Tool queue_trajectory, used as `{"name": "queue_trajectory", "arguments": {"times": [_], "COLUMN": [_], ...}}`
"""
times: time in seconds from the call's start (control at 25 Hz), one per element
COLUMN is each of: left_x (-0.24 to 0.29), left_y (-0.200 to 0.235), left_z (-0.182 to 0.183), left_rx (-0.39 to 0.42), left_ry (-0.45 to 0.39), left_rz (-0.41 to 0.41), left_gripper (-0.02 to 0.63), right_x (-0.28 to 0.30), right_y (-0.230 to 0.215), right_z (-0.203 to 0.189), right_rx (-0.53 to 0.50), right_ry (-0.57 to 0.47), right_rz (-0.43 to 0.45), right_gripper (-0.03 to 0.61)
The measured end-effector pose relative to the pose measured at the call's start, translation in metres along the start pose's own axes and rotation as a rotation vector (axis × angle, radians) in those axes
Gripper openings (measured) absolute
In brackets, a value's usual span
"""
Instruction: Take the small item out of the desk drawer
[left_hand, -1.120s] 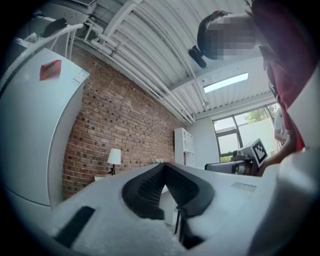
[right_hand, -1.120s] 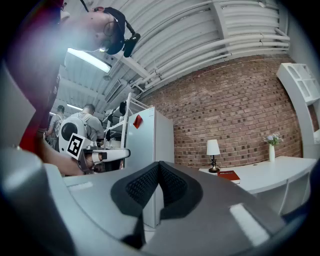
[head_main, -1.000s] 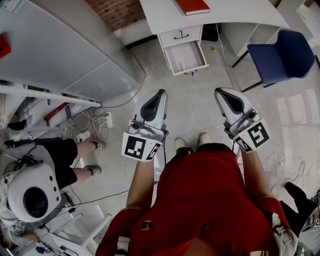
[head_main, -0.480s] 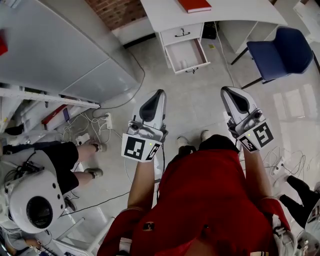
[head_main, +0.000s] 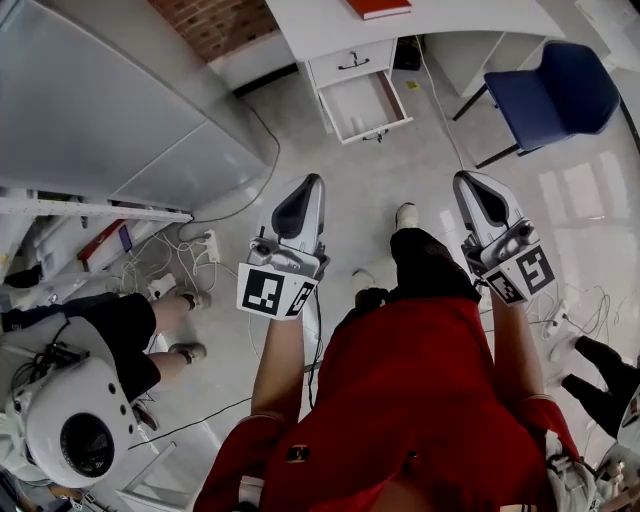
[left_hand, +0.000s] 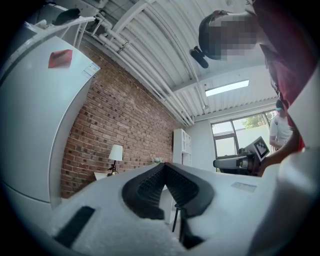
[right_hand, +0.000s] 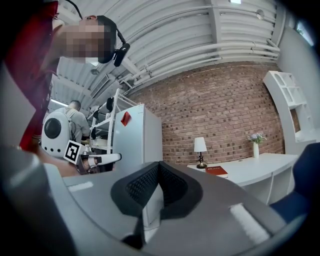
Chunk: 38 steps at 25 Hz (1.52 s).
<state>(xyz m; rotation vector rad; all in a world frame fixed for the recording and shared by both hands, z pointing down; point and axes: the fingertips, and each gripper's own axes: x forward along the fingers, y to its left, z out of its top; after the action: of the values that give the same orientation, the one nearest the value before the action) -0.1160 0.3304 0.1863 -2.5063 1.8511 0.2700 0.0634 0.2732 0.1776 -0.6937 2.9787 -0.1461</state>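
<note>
The white desk (head_main: 470, 25) stands at the top of the head view, with a red book (head_main: 378, 8) on it. Under it the upper drawer (head_main: 352, 62) is closed and the lower drawer (head_main: 365, 105) is pulled out; its pale inside shows no item that I can make out. My left gripper (head_main: 312, 182) and right gripper (head_main: 468, 180) are held level over the floor, well short of the drawer, both shut and empty. In the left gripper view the jaws (left_hand: 164, 165) meet at the tip. The right gripper's jaws (right_hand: 159, 164) also meet, with the red book (right_hand: 216, 171) beyond.
A blue chair (head_main: 555, 95) stands right of the drawers. A big white cabinet (head_main: 120, 110) fills the left side. Cables and a power strip (head_main: 212, 243) lie on the floor. Another person (head_main: 110, 330) sits at lower left beside a white round device (head_main: 75, 425).
The person holding the grippers has stepped one leg forward toward the desk. The left gripper has edged forward. Both grippers stay shut and empty.
</note>
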Motion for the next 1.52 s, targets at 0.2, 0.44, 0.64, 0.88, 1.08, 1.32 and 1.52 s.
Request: {"name": "queue_trajectory", "arguments": {"times": [0.2, 0.44, 0.64, 0.88, 1.08, 1.32, 1.52], "left_x": [0.025, 0.077, 0.129, 0.19, 0.235, 0.28, 0.306], "left_y": [0.007, 0.025, 0.045, 0.066, 0.08, 0.104, 0.119], "left_z": [-0.008, -0.026, -0.049, -0.08, -0.12, -0.165, -0.211], "left_rx": [0.018, 0.042, 0.053, 0.072, 0.112, 0.114, 0.129], "left_ry": [0.024, 0.077, 0.132, 0.19, 0.271, 0.349, 0.431], "left_rz": [-0.004, -0.011, -0.015, -0.022, -0.041, -0.039, -0.047], "left_gripper": [0.005, 0.005, 0.006, 0.006, 0.006, 0.006, 0.006], "right_x": [0.009, 0.043, 0.079, 0.117, 0.145, 0.169, 0.184], "right_y": [-0.026, -0.082, -0.134, -0.192, -0.234, -0.28, -0.307], "right_z": [-0.002, -0.01, -0.025, -0.034, -0.044, -0.054, -0.07], "right_rx": [-0.012, -0.064, -0.1, -0.078, -0.063, -0.044, -0.043], "right_ry": [-0.006, 0.012, 0.054, 0.061, 0.082, 0.101, 0.128], "right_rz": [0.003, 0.013, 0.041, 0.075, 0.109, 0.141, 0.181], "right_gripper": [0.011, 0.011, 0.011, 0.011, 0.011, 0.011, 0.011]}}
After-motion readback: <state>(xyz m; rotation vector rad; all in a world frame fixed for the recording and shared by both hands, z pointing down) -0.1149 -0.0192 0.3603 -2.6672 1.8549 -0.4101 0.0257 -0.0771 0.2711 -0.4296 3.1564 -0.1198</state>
